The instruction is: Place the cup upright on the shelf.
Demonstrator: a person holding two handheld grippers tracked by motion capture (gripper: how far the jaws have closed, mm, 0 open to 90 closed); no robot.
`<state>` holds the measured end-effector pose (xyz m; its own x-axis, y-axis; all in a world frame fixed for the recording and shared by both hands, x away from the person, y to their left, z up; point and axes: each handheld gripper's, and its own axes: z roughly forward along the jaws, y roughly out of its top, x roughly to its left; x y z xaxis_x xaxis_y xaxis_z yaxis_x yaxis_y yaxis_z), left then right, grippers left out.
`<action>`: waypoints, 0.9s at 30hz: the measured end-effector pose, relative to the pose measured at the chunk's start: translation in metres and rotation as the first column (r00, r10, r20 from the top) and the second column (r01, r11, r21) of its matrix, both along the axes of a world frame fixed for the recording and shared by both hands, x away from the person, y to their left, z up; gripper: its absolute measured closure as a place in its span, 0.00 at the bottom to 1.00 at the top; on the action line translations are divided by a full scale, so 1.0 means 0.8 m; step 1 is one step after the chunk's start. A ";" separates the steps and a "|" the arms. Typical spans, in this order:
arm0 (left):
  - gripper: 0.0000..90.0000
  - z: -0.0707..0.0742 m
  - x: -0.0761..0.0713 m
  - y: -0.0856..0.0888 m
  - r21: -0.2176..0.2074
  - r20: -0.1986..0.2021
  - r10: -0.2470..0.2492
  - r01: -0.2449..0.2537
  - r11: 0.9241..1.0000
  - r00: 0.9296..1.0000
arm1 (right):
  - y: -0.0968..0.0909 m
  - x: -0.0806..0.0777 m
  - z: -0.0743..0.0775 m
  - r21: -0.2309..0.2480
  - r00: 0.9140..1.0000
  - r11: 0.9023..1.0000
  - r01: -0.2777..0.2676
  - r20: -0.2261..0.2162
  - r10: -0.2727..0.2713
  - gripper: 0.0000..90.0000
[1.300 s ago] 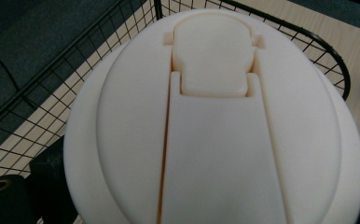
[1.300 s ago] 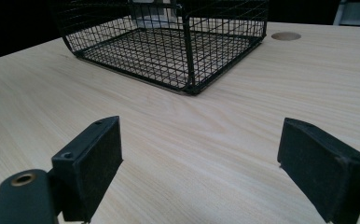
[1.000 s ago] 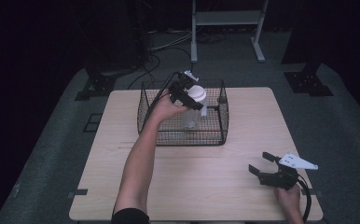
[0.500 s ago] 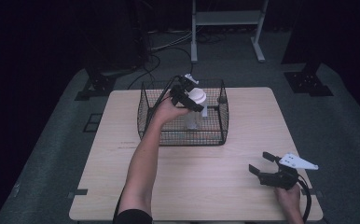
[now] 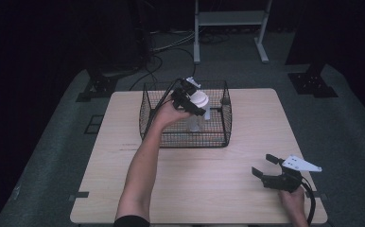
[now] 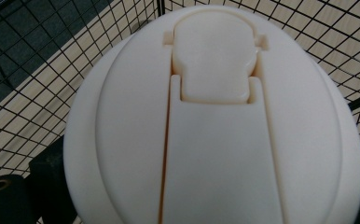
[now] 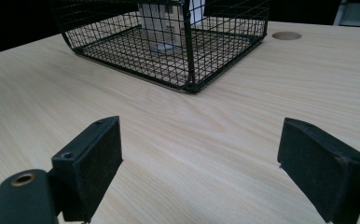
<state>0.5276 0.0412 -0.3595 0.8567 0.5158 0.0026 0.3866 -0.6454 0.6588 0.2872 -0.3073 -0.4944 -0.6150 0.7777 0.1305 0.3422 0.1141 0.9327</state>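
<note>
Inside wire basket [image 5: 221, 127], upright bottle [image 5: 198, 111] pinched by left tool [image 5: 190, 100], right tool [image 5: 265, 171] spread.

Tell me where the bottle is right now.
In the high view the bottle stands inside the wire basket at the table's far middle, with the left tool at its white cap.

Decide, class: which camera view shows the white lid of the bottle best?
The left gripper view: the lid is close up, its flip cap and seams plain. The high view shows it small, above the wire basket. In the right gripper view, mesh screens the bottle's clear body.
</note>
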 end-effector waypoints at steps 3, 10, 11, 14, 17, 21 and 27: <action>0.05 -0.001 -0.002 0.003 -0.002 0.004 -0.002 0.002 1.000 1.000 | 0.000 0.000 0.000 -0.001 1.000 1.000 0.000 0.001 0.000 0.14; 0.05 -0.002 -0.007 0.011 -0.018 0.009 0.000 0.000 1.000 1.000 | 0.002 0.000 0.000 -0.009 1.000 1.000 0.000 -0.007 0.000 0.14; 0.05 -0.002 -0.007 0.012 -0.021 0.007 0.004 -0.004 1.000 1.000 | 0.002 0.000 0.000 -0.011 1.000 1.000 -0.001 -0.006 0.001 0.14; 0.05 -0.002 -0.007 0.015 -0.031 0.007 0.009 -0.009 0.999 1.000 | 0.003 -0.001 0.000 -0.014 1.000 1.000 0.001 -0.010 -0.001 0.14; 0.05 -0.003 -0.009 0.017 -0.036 0.010 0.006 -0.006 0.999 1.000 | 0.004 0.000 0.000 -0.023 1.000 1.000 0.002 -0.007 -0.002 0.14; 0.05 -0.003 -0.009 0.018 -0.037 0.012 0.004 -0.004 0.999 1.000 | 0.004 0.000 0.000 -0.023 1.000 1.000 0.002 -0.008 -0.002 0.14; 0.05 -0.003 -0.011 0.020 -0.044 0.013 0.002 -0.002 0.999 1.000 | 0.004 0.000 0.000 -0.025 1.000 1.000 0.002 -0.010 -0.002 0.14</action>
<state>0.5189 0.0574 -0.3618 0.8557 0.5175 -0.0090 0.3793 -0.6151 0.6913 0.2872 -0.3039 -0.4947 -0.6122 0.7820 0.1174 0.3516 0.1362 0.9262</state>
